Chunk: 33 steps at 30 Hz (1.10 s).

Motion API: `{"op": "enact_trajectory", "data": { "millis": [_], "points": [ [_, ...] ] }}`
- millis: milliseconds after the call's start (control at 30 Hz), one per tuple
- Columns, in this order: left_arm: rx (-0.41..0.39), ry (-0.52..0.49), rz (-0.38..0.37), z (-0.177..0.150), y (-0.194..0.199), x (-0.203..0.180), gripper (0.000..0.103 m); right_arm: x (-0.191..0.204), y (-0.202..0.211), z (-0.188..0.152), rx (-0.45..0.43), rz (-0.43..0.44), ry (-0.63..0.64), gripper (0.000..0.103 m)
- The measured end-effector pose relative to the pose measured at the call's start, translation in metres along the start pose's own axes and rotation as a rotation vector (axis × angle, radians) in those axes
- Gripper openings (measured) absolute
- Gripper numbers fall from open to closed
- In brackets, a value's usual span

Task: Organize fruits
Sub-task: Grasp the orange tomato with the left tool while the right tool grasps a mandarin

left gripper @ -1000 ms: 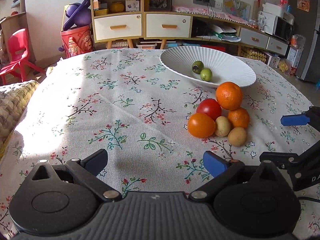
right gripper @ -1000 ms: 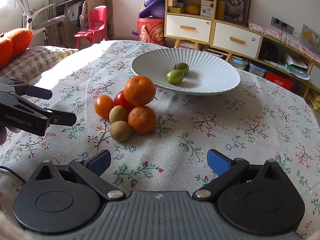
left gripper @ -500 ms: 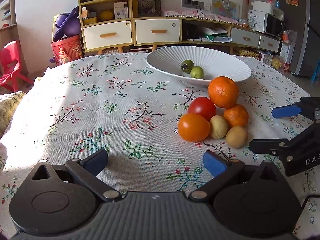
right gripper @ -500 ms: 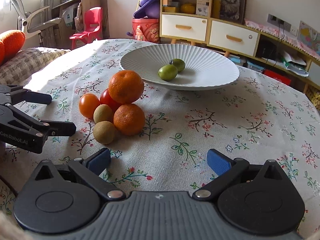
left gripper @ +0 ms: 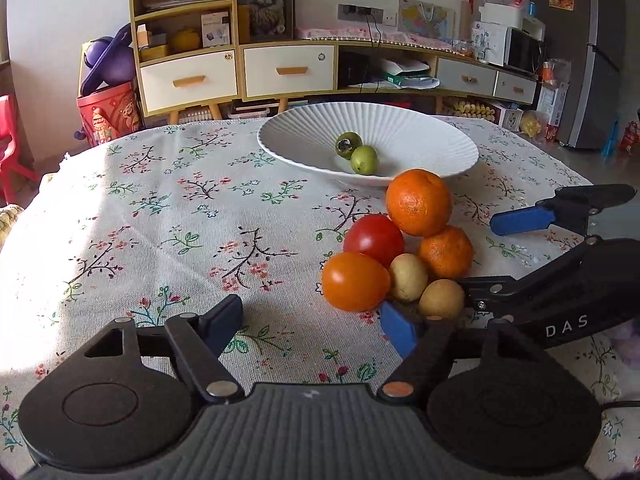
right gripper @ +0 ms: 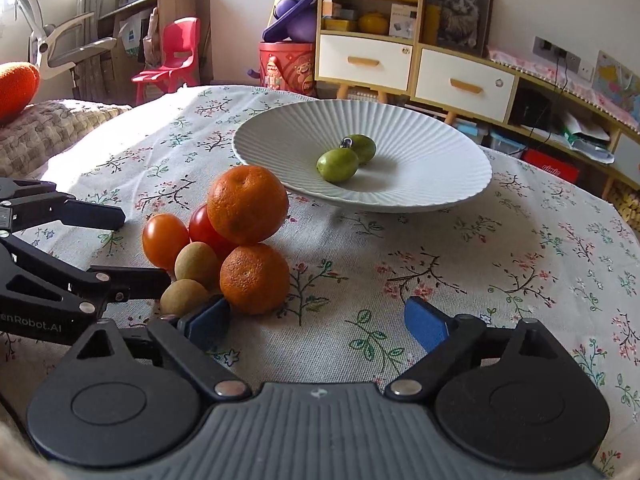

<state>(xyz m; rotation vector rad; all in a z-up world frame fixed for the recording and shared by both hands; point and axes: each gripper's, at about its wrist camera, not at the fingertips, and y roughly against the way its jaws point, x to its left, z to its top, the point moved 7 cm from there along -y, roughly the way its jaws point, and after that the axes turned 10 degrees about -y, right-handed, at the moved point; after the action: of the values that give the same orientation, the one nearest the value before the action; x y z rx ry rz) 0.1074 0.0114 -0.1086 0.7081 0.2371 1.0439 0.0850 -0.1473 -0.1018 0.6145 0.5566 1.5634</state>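
now both claws gape: left gripper (left gripper: 310, 326), right gripper (right gripper: 318, 322). fruit pile (right gripper: 224, 248) sits at seven o'clock of the plate (right gripper: 440, 184) (two green fruits inside); probably lift the top orange (right gripper: 248, 204) first.

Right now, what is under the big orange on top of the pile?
The big orange rests on a smaller orange and a red tomato. What lies deeper under the pile is covered.

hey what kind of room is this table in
Probably a home living room: a floral tablecloth under a white fruit bowl, wooden drawer cabinets with a framed cat picture, and a red child's chair.
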Motion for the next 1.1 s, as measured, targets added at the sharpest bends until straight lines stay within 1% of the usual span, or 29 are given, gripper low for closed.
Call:
{"op": "enact_trajectory", "data": {
  "millis": [67, 133, 167, 200, 300, 333, 367, 433, 500, 700, 1100],
  "points": [
    [-0.005, -0.005, -0.005, 0.002, -0.001, -0.001, 0.060, 0.001, 0.000, 0.000, 0.000, 0.017, 0.006, 0.084],
    [-0.011, -0.014, -0.013, 0.004, -0.001, -0.003, 0.055, 0.005, 0.002, 0.001, -0.004, 0.029, 0.026, 0.075],
    [-0.013, -0.019, -0.021, 0.005, -0.001, -0.004, 0.050, 0.007, 0.003, 0.000, -0.008, 0.033, 0.039, 0.073],
    [-0.016, -0.027, -0.036, 0.006, -0.002, -0.006, 0.042, 0.010, 0.004, 0.001, -0.013, 0.039, 0.058, 0.068],
    [-0.018, -0.040, -0.055, 0.008, -0.002, -0.010, 0.032, 0.016, 0.006, 0.001, -0.014, 0.068, 0.093, 0.052],
    [-0.019, -0.042, -0.059, 0.008, -0.002, -0.011, 0.031, 0.018, 0.007, 0.001, -0.013, 0.074, 0.100, 0.047],
    [-0.019, -0.042, -0.062, 0.009, -0.003, -0.011, 0.028, 0.019, 0.007, 0.001, -0.012, 0.078, 0.106, 0.045],
    [-0.020, -0.039, -0.076, 0.009, -0.003, -0.012, 0.019, 0.020, 0.007, 0.002, -0.012, 0.087, 0.119, 0.037],
    [-0.016, -0.032, -0.077, 0.009, -0.003, -0.012, 0.018, 0.022, 0.008, 0.002, -0.011, 0.093, 0.120, 0.033],
    [-0.007, -0.021, -0.071, 0.007, 0.000, -0.007, 0.017, 0.017, 0.010, 0.004, 0.009, 0.111, 0.077, 0.031],
    [0.011, 0.005, -0.049, 0.002, 0.008, 0.003, 0.017, -0.001, 0.022, 0.001, 0.001, 0.098, 0.036, 0.031]
  ]
}}
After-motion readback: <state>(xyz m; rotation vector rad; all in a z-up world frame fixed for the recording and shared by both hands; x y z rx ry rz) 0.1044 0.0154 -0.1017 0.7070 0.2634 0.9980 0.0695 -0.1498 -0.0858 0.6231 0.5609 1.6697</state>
